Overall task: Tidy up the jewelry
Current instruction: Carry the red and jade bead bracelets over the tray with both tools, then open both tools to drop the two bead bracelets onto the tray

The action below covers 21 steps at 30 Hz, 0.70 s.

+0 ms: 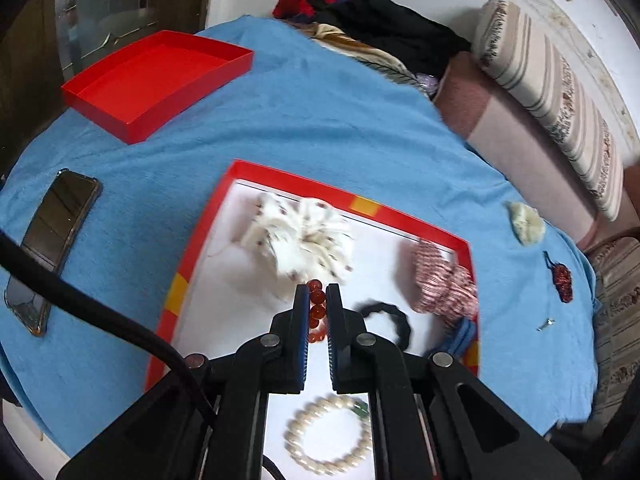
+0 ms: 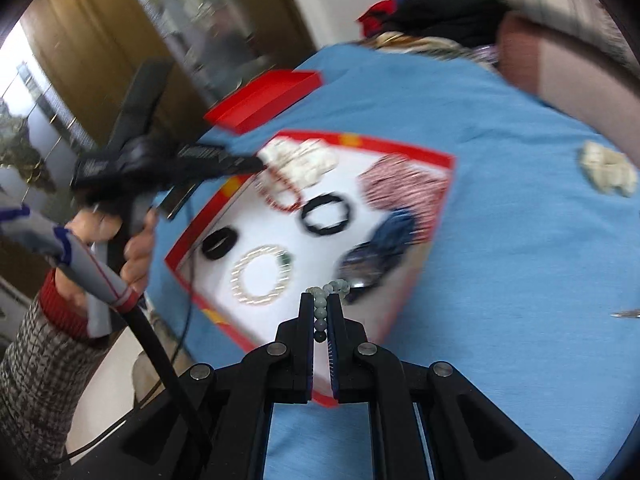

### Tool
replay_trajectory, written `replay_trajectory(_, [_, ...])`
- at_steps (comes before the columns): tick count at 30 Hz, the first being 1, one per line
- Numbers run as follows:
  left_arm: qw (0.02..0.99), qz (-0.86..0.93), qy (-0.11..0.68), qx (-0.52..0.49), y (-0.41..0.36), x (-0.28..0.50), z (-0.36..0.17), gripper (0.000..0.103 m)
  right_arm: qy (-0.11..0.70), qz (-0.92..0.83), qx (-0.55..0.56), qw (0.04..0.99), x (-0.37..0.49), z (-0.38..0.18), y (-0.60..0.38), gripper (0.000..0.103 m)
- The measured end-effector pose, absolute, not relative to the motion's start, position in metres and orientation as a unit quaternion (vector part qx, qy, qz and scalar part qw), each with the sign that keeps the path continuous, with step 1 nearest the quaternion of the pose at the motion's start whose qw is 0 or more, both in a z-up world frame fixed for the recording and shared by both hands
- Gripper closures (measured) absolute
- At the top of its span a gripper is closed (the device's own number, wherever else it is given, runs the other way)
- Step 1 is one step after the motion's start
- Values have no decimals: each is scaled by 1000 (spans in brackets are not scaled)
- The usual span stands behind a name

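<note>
Home bedroom: blue bedspread (image 1: 320,120), striped pillow (image 1: 552,96), heaped clothes (image 1: 384,24)

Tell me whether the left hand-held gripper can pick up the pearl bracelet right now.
Probably not: the left hand-held gripper is already shut on a red bead bracelet. The pearl bracelet lies uncovered below it.

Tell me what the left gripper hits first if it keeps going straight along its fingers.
Probably the fluffy white scrunchie in the red-rimmed white tray. The left gripper, shut on a red bead bracelet, points right at it; depth is uncertain.
</note>
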State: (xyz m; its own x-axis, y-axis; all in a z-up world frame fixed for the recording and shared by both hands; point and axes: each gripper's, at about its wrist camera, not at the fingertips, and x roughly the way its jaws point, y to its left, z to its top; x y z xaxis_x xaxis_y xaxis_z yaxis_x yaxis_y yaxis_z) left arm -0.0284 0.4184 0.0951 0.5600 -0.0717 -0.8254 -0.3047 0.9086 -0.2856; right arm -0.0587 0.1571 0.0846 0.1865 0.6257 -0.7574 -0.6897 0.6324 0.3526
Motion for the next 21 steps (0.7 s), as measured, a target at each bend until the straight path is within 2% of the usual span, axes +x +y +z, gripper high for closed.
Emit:
replay_trajectory(11, [847, 110, 477, -206, 453, -24, 68, 96, 519, 405, -58, 750, -61, 34, 179, 97])
replay_trajectory(21, [840, 131, 485, -204, 460, -20, 60, 96, 524, 402, -71, 748, -64, 22, 177, 97])
